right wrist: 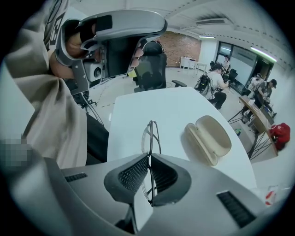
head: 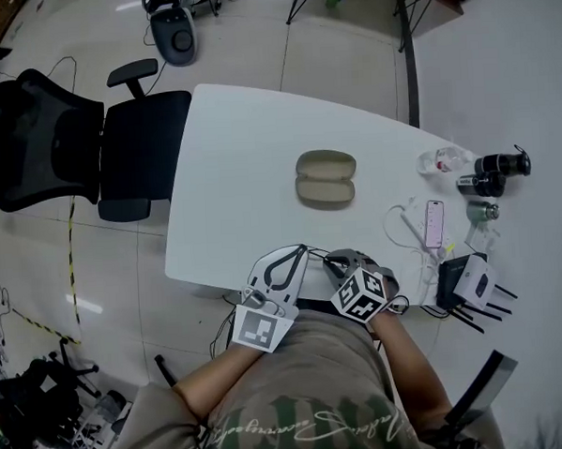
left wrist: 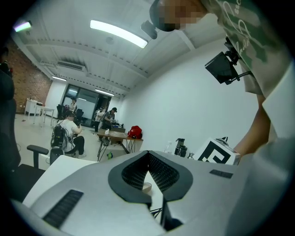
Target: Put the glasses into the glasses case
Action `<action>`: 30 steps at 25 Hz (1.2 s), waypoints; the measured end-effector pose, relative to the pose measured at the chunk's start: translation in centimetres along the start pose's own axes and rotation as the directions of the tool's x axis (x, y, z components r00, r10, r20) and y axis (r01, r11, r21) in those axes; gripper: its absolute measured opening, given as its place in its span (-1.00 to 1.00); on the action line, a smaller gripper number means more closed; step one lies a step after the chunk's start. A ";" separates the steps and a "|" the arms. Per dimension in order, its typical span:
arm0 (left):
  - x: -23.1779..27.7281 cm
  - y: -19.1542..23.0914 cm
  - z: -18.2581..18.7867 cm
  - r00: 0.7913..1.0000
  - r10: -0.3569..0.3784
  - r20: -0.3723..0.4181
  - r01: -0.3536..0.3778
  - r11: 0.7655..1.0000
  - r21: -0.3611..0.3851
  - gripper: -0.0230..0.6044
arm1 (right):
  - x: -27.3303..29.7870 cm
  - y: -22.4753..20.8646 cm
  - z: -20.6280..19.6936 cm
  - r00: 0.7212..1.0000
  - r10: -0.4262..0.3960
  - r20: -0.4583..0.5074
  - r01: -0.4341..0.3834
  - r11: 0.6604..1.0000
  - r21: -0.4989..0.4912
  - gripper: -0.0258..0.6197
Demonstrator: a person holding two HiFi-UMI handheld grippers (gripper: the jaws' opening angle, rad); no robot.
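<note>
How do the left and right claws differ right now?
Grip: left claw is shut on nothing, right claw on the glasses. Aim: left claw points level across the room, right claw tilts down toward the open glasses case. Both are shut, at the table's near edge.

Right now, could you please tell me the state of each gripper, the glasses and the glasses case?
left gripper: shut, nothing between its jaws.
right gripper: shut on the glasses.
glasses: clamped in the right gripper, outside the case.
glasses case: open, empty, lying on the table.
</note>
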State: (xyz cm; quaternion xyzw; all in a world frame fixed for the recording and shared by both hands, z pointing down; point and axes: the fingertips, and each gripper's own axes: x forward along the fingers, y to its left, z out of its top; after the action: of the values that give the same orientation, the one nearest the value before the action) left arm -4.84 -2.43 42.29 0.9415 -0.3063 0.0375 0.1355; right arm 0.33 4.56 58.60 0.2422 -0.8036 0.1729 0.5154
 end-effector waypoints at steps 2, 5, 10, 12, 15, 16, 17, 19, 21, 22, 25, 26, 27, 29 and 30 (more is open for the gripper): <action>0.2 -0.3 -0.1 1.000 0.005 -0.003 -0.005 1.000 -0.005 -0.91 | 0.2 -0.1 -0.3 1.000 0.018 -0.008 -0.018 0.999 -0.028 -0.82; -0.1 0.2 0.3 0.999 0.043 -0.005 -0.043 0.999 -0.007 -0.91 | 0.4 0.2 -0.3 0.999 0.047 -0.021 -0.048 0.996 -0.078 -0.82; 0.3 0.8 0.4 0.996 0.088 -0.018 -0.088 0.996 0.009 -0.91 | 0.6 -0.4 -0.4 0.997 0.080 -0.014 -0.081 0.993 -0.085 -0.82; 0.7 0.4 0.3 0.996 0.089 -0.024 -0.089 0.996 0.009 -0.91 | 0.6 -0.7 -0.6 0.996 0.084 -0.011 -0.085 0.993 -0.086 -0.82; 1.3 0.2 0.4 0.994 0.107 -0.018 -0.107 0.994 -0.013 -0.91 | 0.4 -1.3 -0.8 0.997 0.083 -0.006 -0.083 0.993 -0.089 -0.82; 1.2 0.3 0.6 0.993 0.120 -0.017 -0.120 0.992 -0.027 -0.91 | 0.4 -1.3 -0.8 0.996 0.084 -0.003 -0.084 0.992 -0.091 -0.82; 1.1 0.4 0.8 0.991 0.133 -0.022 -0.133 0.990 -0.035 -0.91 | 0.4 -1.3 -0.7 0.996 0.087 0.003 -0.086 0.992 -0.092 -0.82; 1.2 0.8 1.1 0.988 0.149 -0.038 -0.150 0.989 -0.012 -0.91 | 0.5 -1.3 -0.4 0.995 0.095 0.017 -0.093 0.991 -0.094 -0.82; 1.8 0.8 1.3 0.986 0.160 -0.042 -0.158 0.987 0.034 -0.91 | 0.3 -1.7 -0.5 0.994 0.103 0.022 -0.100 0.990 -0.101 -0.82; 2.2 0.7 1.3 0.985 0.167 -0.039 -0.165 0.985 0.044 -0.91 | 0.1 -1.9 -0.8 0.994 0.107 0.021 -0.104 0.989 -0.107 -0.82; 3.2 0.1 1.3 0.982 0.183 -0.036 -0.182 0.983 0.029 -0.91 | -0.2 -2.5 -1.6 0.993 0.119 0.017 -0.116 0.986 -0.120 -0.82; 3.5 -0.2 1.3 0.982 0.183 -0.036 -0.182 0.983 0.030 -0.91 | -0.2 -2.8 -1.8 0.992 0.122 0.018 -0.119 0.985 -0.123 -0.82; 3.8 -0.6 1.3 0.983 0.183 -0.037 -0.181 0.983 0.033 -0.91 | -0.3 -3.0 -1.9 0.992 0.125 0.019 -0.122 0.985 -0.125 -0.82; 4.2 -1.0 1.1 0.981 0.191 -0.043 -0.190 0.981 0.028 -0.91 | -0.5 -3.4 -2.2 0.991 0.130 0.022 -0.127 0.983 -0.131 -0.82; 4.4 -1.1 0.9 0.978 0.202 -0.047 -0.201 0.979 0.020 -0.91 | -0.6 -3.7 -2.3 0.991 0.133 0.023 -0.129 0.982 -0.135 -0.82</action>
State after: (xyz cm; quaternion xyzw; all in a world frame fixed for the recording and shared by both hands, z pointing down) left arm -0.64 -4.30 41.79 0.9055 -0.3963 0.0762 0.1312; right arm 4.31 2.82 59.12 0.1567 -0.8357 0.1484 0.5049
